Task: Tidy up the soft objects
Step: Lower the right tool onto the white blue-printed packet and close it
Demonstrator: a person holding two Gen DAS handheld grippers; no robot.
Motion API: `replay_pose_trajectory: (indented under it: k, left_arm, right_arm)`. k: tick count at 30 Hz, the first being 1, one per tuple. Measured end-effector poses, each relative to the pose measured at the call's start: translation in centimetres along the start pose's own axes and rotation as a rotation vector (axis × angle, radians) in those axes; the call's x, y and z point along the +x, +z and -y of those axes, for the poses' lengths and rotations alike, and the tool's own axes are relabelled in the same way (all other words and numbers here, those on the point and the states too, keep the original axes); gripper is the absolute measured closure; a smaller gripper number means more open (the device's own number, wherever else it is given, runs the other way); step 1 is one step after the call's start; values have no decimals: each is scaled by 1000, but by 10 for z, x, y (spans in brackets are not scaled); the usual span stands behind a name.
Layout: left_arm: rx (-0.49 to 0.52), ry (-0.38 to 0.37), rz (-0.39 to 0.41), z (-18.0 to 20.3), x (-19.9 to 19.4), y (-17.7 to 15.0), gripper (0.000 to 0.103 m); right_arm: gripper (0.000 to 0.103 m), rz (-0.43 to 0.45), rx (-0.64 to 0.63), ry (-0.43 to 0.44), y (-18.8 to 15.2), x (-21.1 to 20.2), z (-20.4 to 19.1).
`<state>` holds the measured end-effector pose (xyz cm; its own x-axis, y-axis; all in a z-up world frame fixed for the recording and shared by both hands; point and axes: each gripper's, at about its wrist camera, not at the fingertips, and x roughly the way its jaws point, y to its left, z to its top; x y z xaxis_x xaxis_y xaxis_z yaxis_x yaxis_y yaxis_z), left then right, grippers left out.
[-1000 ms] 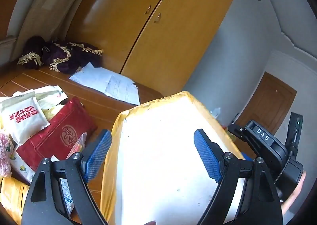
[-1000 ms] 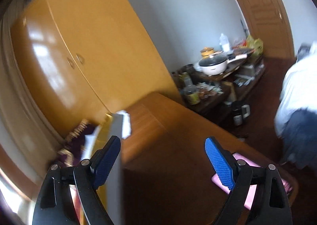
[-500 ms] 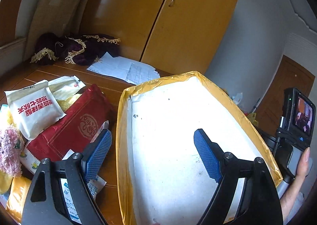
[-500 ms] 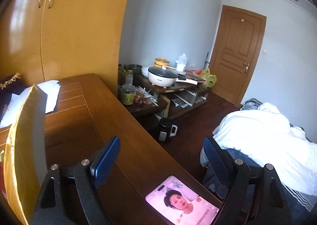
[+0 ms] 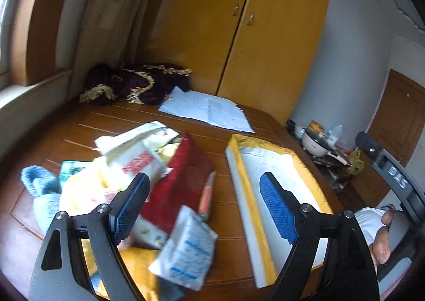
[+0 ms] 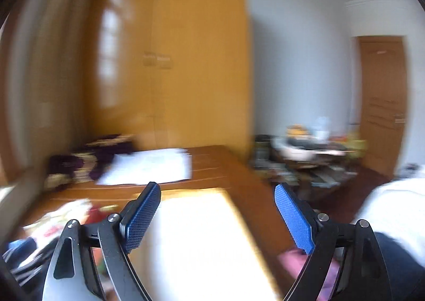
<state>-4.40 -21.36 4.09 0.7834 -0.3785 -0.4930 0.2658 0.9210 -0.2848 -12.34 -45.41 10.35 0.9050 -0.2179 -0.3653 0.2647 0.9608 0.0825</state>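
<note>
A shallow white tray with a yellow rim (image 5: 271,165) lies flat on the wooden table (image 5: 106,125); it shows blurred as a tray (image 6: 207,234) in the right wrist view. Left of it sits a heap of soft packets: a red pouch (image 5: 186,181), a white packet with red print (image 5: 138,160), a blue-and-white packet (image 5: 186,250), and blue socks (image 5: 39,184). My left gripper (image 5: 204,205) stands open above the gap between heap and tray. My right gripper (image 6: 217,216) is open over the tray, holding nothing.
White papers (image 5: 207,112) and a dark purple fringed cloth (image 5: 132,83) lie at the table's back, against a yellow wardrobe (image 5: 239,22). A low side table with a pot (image 5: 318,141) stands right of the table. A hand (image 5: 382,237) holds the right gripper's body.
The tray went from tilted up close in front of my left gripper to lying flat on the table. The right wrist view swung left and blurred, now facing the tray and wardrobe.
</note>
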Motion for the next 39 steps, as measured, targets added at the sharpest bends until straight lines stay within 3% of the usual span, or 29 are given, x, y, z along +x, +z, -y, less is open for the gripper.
replay_pose_trajectory:
  k: [2, 4, 6, 10, 18, 22, 26, 30, 39]
  left_arm:
    - [-20, 27, -36, -23, -5, 0, 18]
    - [-53, 41, -72, -45, -10, 0, 18]
    - [-90, 6, -88, -61, -18, -2, 18]
    - [-114, -27, -103, -82, -29, -2, 18]
    - [-90, -29, -159, -90, -35, -29, 18]
    - [-102, -15, -132, -94, -41, -32, 18]
    - [-110, -11, -142, -93, -38, -32, 18]
    - [-103, -4, -126, -88, -39, -33, 18]
    - [-120, 30, -53, -84, -42, -27, 22]
  right_arm:
    - [12, -80, 51, 232, -10, 7, -13]
    - [12, -168, 94, 407, -23, 16, -29]
    - [12, -219, 96, 498, -34, 26, -43]
    - [12, -302, 105, 584, -60, 21, -63]
    - [13, -403, 20, 602, -97, 21, -97]
    - [24, -430, 14, 592, -102, 28, -98]
    - [27, -446, 24, 593, -101, 26, -94]
    - [33, -473, 14, 544, -102, 35, -101]
    - [33, -570, -22, 434, -99, 67, -120]
